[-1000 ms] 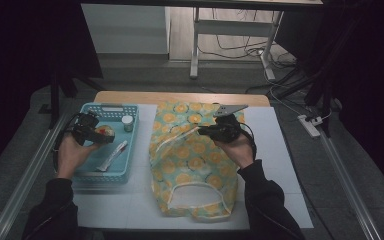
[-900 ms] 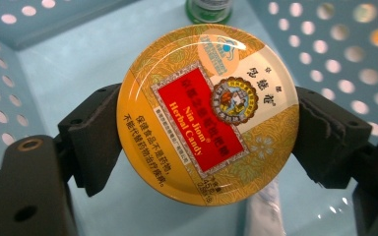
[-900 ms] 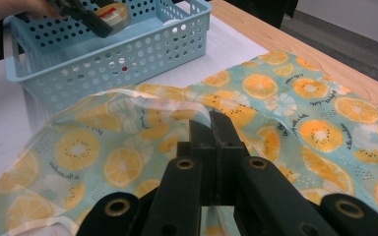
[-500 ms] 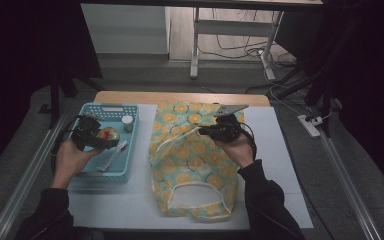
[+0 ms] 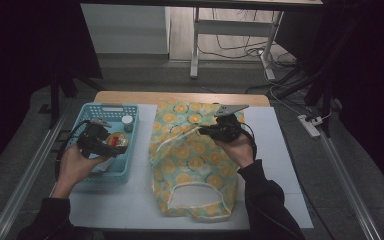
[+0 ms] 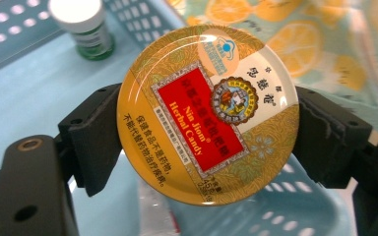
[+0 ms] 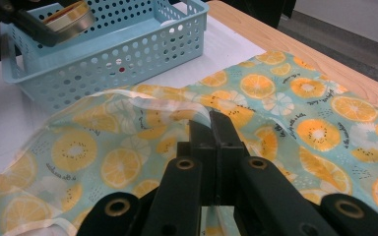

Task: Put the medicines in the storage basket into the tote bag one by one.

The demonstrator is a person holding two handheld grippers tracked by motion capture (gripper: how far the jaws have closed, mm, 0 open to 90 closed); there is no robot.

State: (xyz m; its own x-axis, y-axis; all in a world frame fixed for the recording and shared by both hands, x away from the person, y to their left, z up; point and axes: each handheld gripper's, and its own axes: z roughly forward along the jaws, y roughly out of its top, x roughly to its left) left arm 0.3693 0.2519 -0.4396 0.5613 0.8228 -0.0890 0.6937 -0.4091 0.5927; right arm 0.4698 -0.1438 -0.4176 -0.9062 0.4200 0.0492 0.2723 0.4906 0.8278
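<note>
Black jaws of the left gripper (image 6: pixel 207 142) stood pressed against opposite edges of a round candy tin (image 6: pixel 207 114), the tin's lid facing that gripper's camera; in the high view the person's left hand (image 5: pixel 75 162) came in from the bottom, forearm angled toward the blue basket (image 5: pixel 130 167), and held the left gripper (image 5: pixel 111 148) roughly level above the basket's near half, the candy tin (image 5: pixel 116 139) lifted clear of the basket floor; the right hand (image 5: pixel 240 148) reached forward over the far part of the fruit-print bag (image 5: pixel 190 165), wrist low, with the right gripper (image 5: pixel 206 131) pointing toward the left of the table (image 5: pixel 280 150); in the right gripper view its jaws met tight, pinching the pale edge of the bag (image 7: pixel 285 98) and raising a fold of cloth off the table; the tin looked gold-yellow with a red label panel reading herbal candy, a round emblem beside it and a glossy sheen on the lid; a small green bottle with a white cap (image 6: pixel 82 24) stood upright in the basket beyond it; the bag lay flat otherwise, turquoise with orange slices, its white-trimmed handle (image 5: pixel 195 197) toward the person.
</note>
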